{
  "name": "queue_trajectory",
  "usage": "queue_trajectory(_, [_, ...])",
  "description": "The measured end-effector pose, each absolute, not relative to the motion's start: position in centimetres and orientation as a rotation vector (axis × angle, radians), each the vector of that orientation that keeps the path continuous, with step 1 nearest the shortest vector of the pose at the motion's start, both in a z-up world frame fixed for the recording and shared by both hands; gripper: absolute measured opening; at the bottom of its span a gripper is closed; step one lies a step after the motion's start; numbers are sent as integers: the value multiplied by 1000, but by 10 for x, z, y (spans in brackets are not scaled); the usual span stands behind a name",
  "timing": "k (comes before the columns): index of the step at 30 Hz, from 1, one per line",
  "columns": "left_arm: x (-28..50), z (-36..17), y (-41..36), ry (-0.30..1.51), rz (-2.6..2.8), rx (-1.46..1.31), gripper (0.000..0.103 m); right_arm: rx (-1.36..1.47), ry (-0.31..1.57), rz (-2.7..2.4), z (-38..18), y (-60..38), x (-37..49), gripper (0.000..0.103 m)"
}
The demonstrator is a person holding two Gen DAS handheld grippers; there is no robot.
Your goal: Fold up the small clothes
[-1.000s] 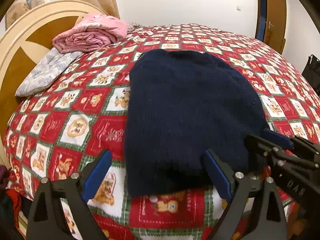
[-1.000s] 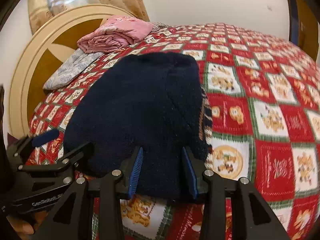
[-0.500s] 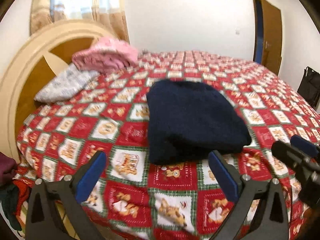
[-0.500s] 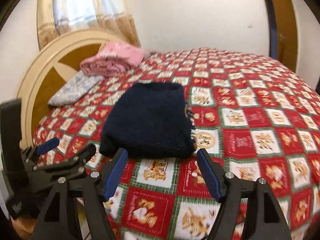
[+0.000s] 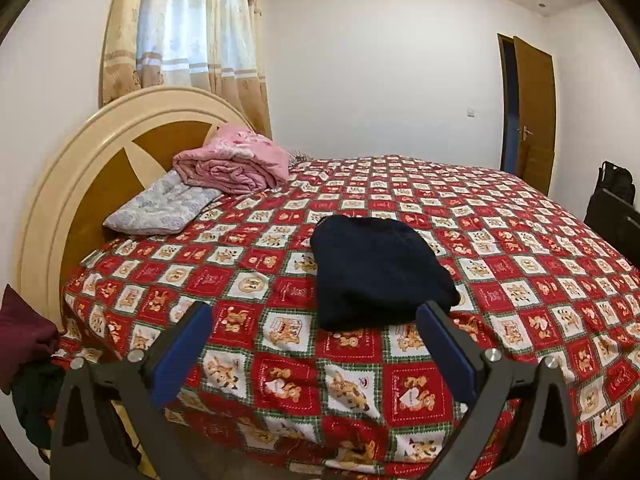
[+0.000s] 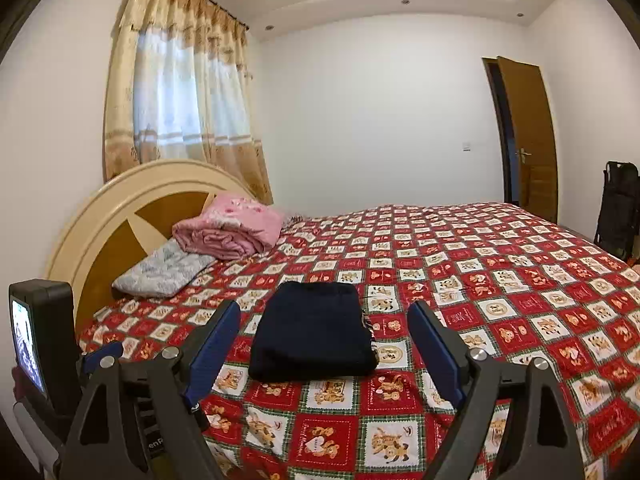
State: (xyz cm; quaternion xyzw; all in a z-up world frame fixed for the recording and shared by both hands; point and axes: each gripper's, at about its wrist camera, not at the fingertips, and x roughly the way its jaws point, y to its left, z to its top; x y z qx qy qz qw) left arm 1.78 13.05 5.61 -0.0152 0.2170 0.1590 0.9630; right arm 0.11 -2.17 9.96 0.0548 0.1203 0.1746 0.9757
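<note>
Dark navy knit garment (image 5: 380, 270) lies folded in a compact block on the bed (image 5: 520, 240), near the foot edge closest to me. In the right wrist view it sits dead ahead at 12 o'clock (image 6: 312, 338); in the left view it sits toward 1 o'clock.

My left claw (image 5: 316, 354) stands wide apart, nothing between its fingers. My right claw (image 6: 326, 346) is opening, also empty; the garment only appears framed between its pads, well beyond them.

Fold looks finished, I judge. Risks from here:
- The near edge bulges thick and rounded; the knit could spring back and loosen the top layer.
- The block lies close to the bed edge; a low sweep of either claw could drag it off.

Outward: patterned red bedspread, grey pillow (image 5: 160, 208) at 10 o'clock, pink folded blanket (image 5: 234, 160) on it against the headboard (image 5: 80, 168).

View differences: left view alone shows dark red cloth (image 5: 24, 336) at 9 o'clock off the bed. Right view alone shows a pale fringe on the garment's right edge, and my left claw's body with its small screen (image 6: 26, 338) at 9 o'clock.
</note>
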Motion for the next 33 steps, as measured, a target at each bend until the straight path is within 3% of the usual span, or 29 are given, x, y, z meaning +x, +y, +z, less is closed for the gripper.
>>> queue_trajectory(33, [-1, 65, 121, 398, 325, -42, 103, 116, 219, 326, 94, -28, -22, 87])
